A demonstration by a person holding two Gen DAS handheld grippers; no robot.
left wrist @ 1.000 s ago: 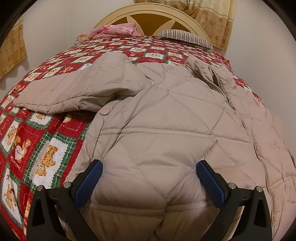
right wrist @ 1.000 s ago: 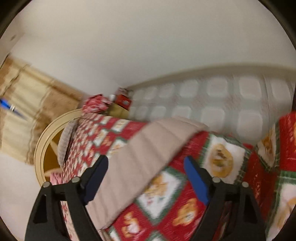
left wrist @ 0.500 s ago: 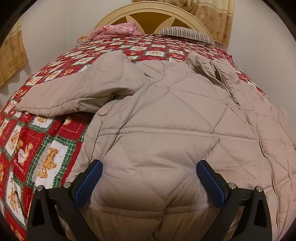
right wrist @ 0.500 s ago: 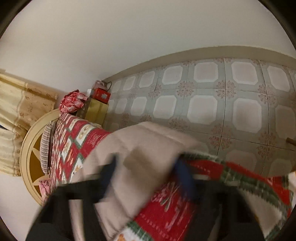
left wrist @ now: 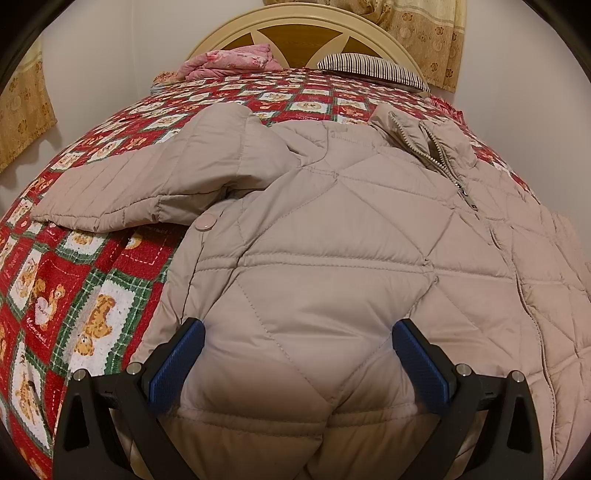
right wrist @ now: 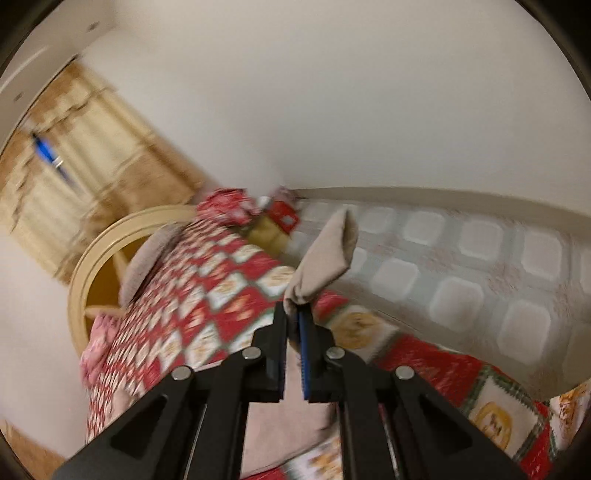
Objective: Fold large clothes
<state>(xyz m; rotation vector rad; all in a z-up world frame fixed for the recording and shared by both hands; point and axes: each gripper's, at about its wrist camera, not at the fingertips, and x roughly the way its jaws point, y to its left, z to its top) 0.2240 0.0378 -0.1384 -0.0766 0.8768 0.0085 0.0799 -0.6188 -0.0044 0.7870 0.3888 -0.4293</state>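
My coat [left wrist: 332,229] lies flat on the bed [left wrist: 55,280], zipped, bottom edge near the foot. My left gripper [left wrist: 297,354] is wide open over the bottom edge, holding nothing. My right gripper [right wrist: 292,321] is pinched on a sleeve [right wrist: 327,254], lifted up. I think folding has only started; both sleeves and the body are left.

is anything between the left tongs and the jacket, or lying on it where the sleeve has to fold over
Nothing visible. The left tongs stand open with the jacket bulging straight between their fingers. The jacket's front is bare; the pink cloth and striped pillow lie far off by the headboard.
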